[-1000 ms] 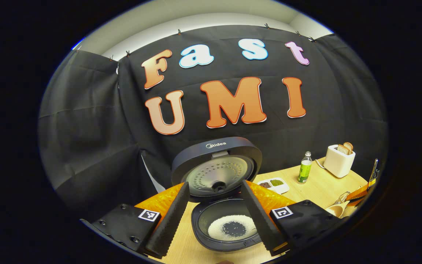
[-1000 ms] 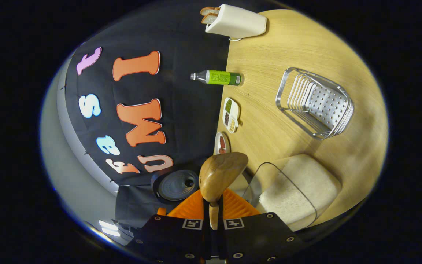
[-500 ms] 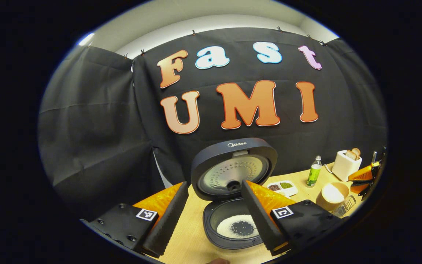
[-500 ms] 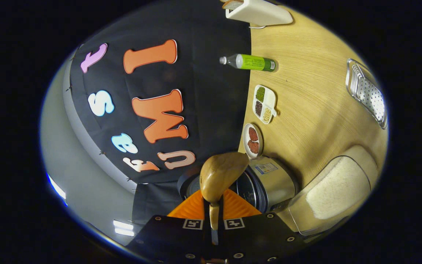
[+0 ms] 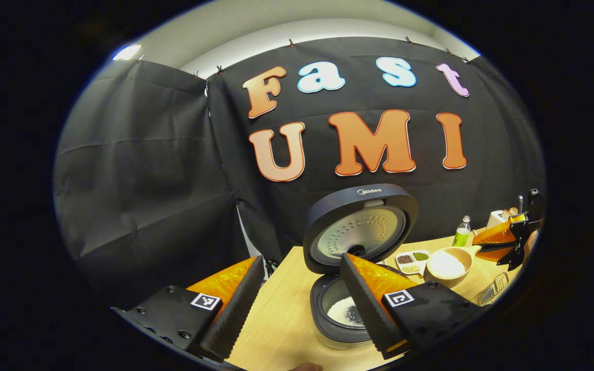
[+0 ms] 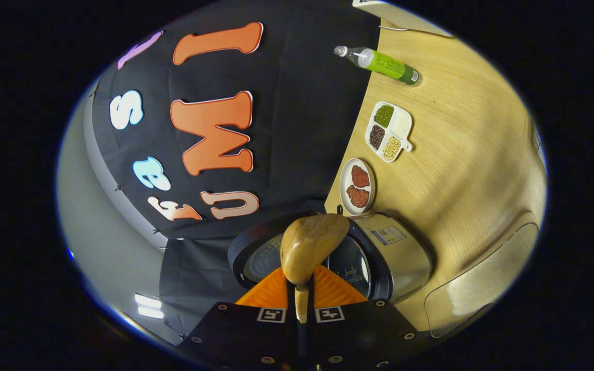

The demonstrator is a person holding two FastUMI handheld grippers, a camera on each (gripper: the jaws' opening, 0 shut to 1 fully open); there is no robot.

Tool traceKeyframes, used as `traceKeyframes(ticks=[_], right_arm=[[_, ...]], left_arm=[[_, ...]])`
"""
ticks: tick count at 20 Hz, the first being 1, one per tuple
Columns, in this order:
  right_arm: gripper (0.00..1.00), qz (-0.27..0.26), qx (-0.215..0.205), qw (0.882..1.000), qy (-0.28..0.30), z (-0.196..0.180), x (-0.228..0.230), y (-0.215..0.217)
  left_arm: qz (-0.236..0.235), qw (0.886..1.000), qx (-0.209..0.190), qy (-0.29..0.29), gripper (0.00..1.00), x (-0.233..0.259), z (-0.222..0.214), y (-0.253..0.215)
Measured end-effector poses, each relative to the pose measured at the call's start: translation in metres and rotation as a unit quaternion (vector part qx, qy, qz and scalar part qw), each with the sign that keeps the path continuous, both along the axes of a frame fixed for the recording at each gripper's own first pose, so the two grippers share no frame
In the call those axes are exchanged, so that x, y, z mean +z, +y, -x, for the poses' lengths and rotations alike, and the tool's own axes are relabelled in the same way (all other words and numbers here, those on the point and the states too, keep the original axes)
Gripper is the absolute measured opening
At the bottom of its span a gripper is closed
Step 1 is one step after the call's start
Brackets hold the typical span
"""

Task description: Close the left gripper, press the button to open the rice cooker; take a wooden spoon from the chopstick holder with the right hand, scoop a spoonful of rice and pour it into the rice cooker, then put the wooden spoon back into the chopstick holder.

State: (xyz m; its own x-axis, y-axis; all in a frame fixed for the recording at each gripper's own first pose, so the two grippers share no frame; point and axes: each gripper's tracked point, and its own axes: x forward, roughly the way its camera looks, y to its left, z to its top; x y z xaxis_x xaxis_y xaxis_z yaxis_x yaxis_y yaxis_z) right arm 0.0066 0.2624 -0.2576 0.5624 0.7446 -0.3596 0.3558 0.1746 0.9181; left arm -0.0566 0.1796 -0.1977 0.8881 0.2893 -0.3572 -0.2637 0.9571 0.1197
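The rice cooker [image 5: 361, 229] stands with its lid raised, and white rice lies in the pot [image 5: 346, 312]. My left gripper [image 5: 302, 260] hangs open in front of it, holding nothing. Right of the cooker, my right gripper [image 5: 503, 239] carries the wooden spoon [image 5: 446, 265] heaped with rice above the table. In the right gripper view, that gripper [image 6: 300, 288] is shut on the spoon's handle. The spoon's bowl [image 6: 310, 247] sits in front of the cooker [image 6: 379, 257], and the rice in it is hidden there.
A divided dish of beans [image 6: 387, 131], a plate with red pieces [image 6: 357, 186] and a green bottle [image 6: 384, 64] line the table's back edge. A clear rice container [image 6: 482, 288] is near the cooker. A toaster [image 5: 498, 219] and a metal rack [image 5: 493, 296] lie further right.
My right gripper has carried the spoon from over the rice container toward the cooker. The left gripper has drifted left, staying open.
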Motion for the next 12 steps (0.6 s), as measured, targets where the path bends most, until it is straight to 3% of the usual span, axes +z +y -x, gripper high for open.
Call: traceKeyframes(ticks=[11,12], right_arm=[[0.07,0.110,0.077,0.989,-0.064,-0.025,-0.011,0.051],[0.06,0.122,0.086,0.987,-0.064,-0.023,-0.014,0.054]], left_arm=[[-0.007,1.000,0.023,0.011,0.92,-0.003,0.010,0.017],[-0.005,1.000,0.024,0.012,0.99,-0.004,0.011,0.017]])
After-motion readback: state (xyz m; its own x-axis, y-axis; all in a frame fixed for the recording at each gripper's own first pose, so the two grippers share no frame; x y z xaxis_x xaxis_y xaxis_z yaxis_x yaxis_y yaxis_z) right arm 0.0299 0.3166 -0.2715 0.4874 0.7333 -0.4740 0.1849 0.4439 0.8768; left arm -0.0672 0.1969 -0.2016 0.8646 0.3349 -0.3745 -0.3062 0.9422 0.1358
